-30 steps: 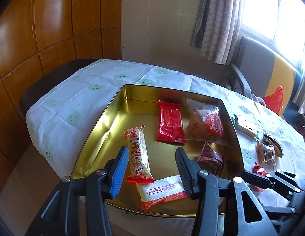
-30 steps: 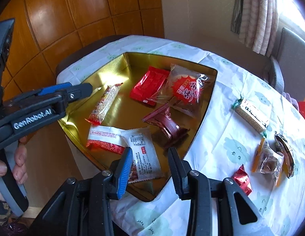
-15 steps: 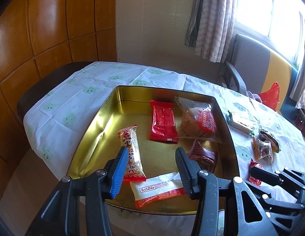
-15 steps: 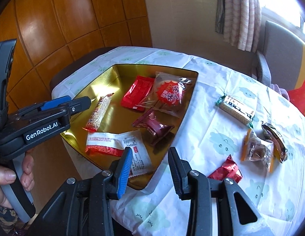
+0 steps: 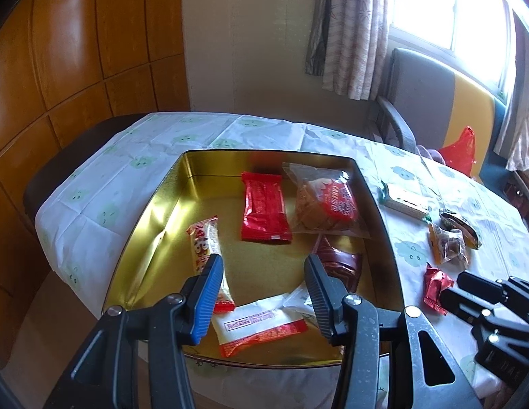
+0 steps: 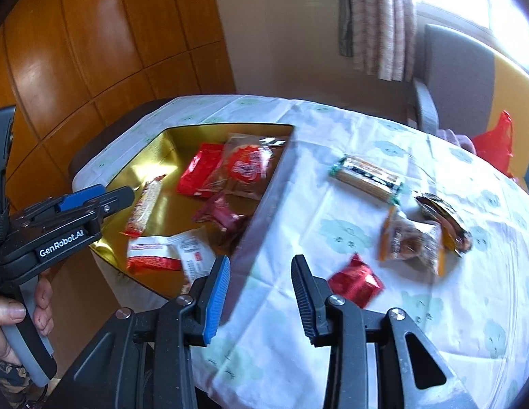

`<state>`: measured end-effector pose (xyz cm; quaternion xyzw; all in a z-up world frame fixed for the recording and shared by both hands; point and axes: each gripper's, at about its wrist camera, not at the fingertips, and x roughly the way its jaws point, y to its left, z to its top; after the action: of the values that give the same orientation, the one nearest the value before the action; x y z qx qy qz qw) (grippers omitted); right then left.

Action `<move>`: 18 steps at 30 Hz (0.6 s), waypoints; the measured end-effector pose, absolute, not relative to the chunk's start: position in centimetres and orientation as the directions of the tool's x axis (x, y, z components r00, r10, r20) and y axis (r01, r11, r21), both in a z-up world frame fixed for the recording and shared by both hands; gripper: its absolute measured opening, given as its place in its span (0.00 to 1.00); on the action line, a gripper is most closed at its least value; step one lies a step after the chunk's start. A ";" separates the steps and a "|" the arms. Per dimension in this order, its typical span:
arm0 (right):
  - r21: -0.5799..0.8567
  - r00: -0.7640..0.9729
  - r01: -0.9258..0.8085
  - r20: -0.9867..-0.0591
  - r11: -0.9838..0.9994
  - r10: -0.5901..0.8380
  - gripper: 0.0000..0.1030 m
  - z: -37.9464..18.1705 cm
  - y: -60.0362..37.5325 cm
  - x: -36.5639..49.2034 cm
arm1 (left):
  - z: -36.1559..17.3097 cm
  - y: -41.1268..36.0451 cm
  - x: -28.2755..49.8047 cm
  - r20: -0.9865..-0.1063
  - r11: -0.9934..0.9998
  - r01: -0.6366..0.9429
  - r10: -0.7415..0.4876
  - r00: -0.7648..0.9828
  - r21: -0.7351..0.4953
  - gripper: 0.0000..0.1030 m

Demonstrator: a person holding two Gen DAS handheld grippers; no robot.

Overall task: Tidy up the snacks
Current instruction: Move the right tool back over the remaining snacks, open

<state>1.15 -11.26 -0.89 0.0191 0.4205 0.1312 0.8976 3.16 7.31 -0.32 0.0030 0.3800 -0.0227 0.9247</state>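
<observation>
With both jaws part-open and empty, the right gripper [image 6: 259, 291] could snag the tablecloth [image 6: 332, 211] instead of the red candy [image 6: 354, 284], since the flat wrapper lies on loose fabric.

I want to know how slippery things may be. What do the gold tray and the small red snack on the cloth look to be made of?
Gold tray: likely thin metal, glossy; its walls mirror light.
Small red snack: apparently crinkled shiny foil or metallised film, with bright creases.
</observation>
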 end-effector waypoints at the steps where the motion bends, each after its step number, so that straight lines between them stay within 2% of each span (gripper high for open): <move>1: 0.148 0.613 -0.207 -0.751 0.967 0.246 0.37 -0.9 -11.8 1.0 | -0.3 7.0 3.2 -0.704 0.999 0.052 -0.043 0.709 -0.009 0.49; 18: 0.149 0.587 0.100 -0.807 0.984 0.062 0.37 -4.3 -23.0 -1.9 | 0.3 1.9 2.6 -0.711 0.982 0.186 -0.100 0.696 0.044 0.49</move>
<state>-1.92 -23.04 -4.34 0.0895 0.4542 -0.0107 0.8863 2.64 1.86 0.26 0.0564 0.3818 -0.0779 0.9192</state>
